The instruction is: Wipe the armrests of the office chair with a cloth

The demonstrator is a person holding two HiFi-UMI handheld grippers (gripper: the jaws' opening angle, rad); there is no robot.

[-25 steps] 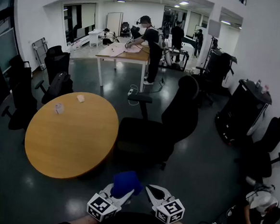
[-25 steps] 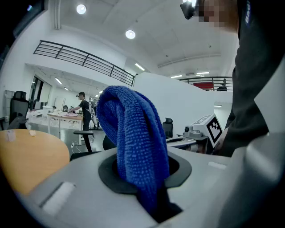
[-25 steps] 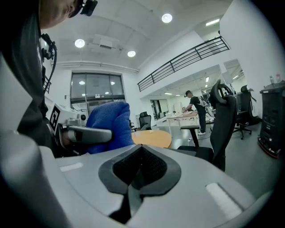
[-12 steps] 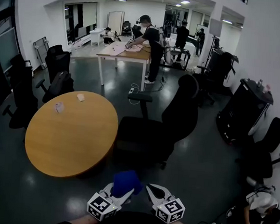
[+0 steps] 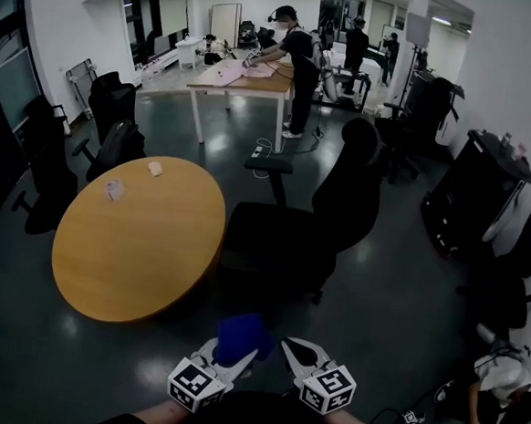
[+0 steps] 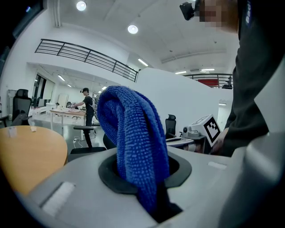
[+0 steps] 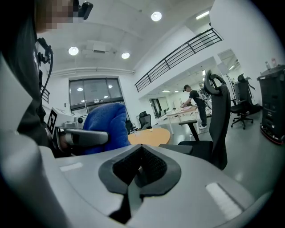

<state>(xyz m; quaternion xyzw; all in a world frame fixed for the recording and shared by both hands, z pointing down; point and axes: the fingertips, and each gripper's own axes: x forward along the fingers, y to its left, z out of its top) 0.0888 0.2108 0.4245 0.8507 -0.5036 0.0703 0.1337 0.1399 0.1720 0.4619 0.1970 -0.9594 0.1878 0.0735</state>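
Dark polished office floor [image 5: 397,290] first, wide and open. Round wooden counter [image 5: 135,242] at left. Just right of it, black office chair [image 5: 339,212], seat toward the counter, tall back on the right. One armrest [image 5: 268,164] plain to see on the far side, pad lying roughly left to right across the head view; second armrest lost in the dark of the seat.

Low at the bottom of the head view, well short of the chair: left hand-held gripper [image 5: 232,359], clenched on a blue cloth [image 5: 240,334] standing up out of the jaws, and right hand-held gripper [image 5: 295,350], jaws pressed together on nothing. Chair straight ahead and slightly right of both, neither clearly nearer; probably a long forward reach with the left, cloth leading.

Against a second ago: counter and chair a little higher in the head view, both hand-held grippers in much the same place, grip on the cloth unchanged.
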